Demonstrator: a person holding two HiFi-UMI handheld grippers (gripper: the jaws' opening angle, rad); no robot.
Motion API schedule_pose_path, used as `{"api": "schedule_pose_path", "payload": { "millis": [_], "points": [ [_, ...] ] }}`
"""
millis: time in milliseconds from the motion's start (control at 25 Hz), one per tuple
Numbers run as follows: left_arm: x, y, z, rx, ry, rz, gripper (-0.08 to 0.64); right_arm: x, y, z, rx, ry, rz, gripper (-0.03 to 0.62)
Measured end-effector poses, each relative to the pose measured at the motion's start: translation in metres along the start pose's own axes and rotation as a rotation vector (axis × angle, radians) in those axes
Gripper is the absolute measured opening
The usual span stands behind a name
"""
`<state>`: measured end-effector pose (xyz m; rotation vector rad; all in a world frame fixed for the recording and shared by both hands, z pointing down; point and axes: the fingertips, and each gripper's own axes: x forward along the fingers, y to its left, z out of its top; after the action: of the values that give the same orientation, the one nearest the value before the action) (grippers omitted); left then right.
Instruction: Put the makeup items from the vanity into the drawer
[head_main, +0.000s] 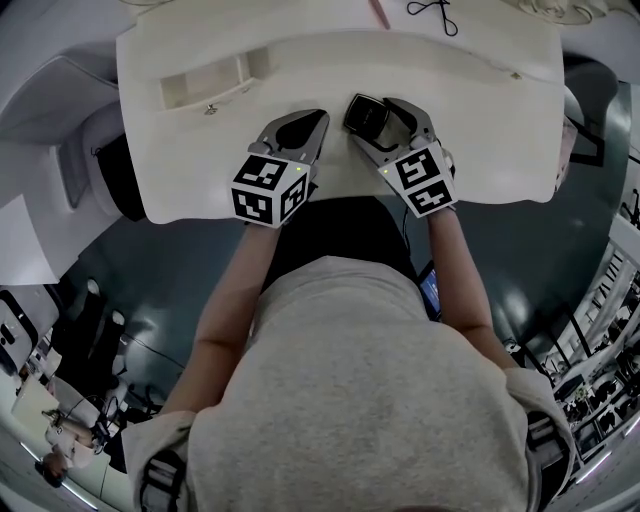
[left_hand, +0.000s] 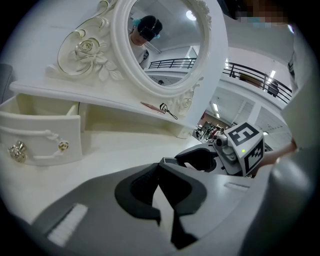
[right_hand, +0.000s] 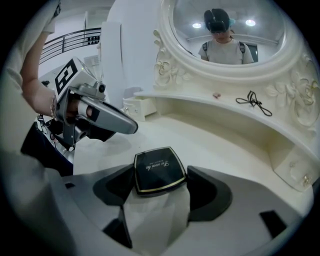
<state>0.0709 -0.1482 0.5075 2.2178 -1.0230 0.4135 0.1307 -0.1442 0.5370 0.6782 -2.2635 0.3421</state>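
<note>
A black square compact with a gold rim sits between the tips of my right gripper, and both pads press its sides. In the head view the compact is just over the white vanity top, right of centre, with the right gripper around it. My left gripper hovers beside it to the left with its tips together and nothing in them. The open drawer lies at the far left; it also shows in the left gripper view.
An oval mirror rises behind the vanity. On the shelf under it lie a pink stick and a black looped tool. The vanity's front edge is close to the person's body.
</note>
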Motion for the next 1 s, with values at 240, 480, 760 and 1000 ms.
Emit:
{"api": "schedule_pose_path", "payload": {
  "millis": [240, 480, 760, 1000],
  "points": [
    [-0.007, 0.004, 0.004, 0.004, -0.019, 0.009, 0.009, -0.002, 0.001, 0.007, -0.024, -0.014, -0.022, 0.321],
    [-0.016, 0.009, 0.012, 0.028, -0.033, -0.021, 0.009, -0.009, 0.004, 0.032, 0.008, -0.065, -0.046, 0.321],
    [-0.044, 0.026, 0.019, 0.040, -0.059, -0.029, 0.009, -0.007, 0.022, 0.071, 0.071, -0.133, -0.029, 0.321],
    [-0.076, 0.053, 0.032, 0.040, -0.117, 0.000, 0.009, 0.005, 0.042, 0.107, 0.012, -0.160, -0.025, 0.321]
  ]
}}
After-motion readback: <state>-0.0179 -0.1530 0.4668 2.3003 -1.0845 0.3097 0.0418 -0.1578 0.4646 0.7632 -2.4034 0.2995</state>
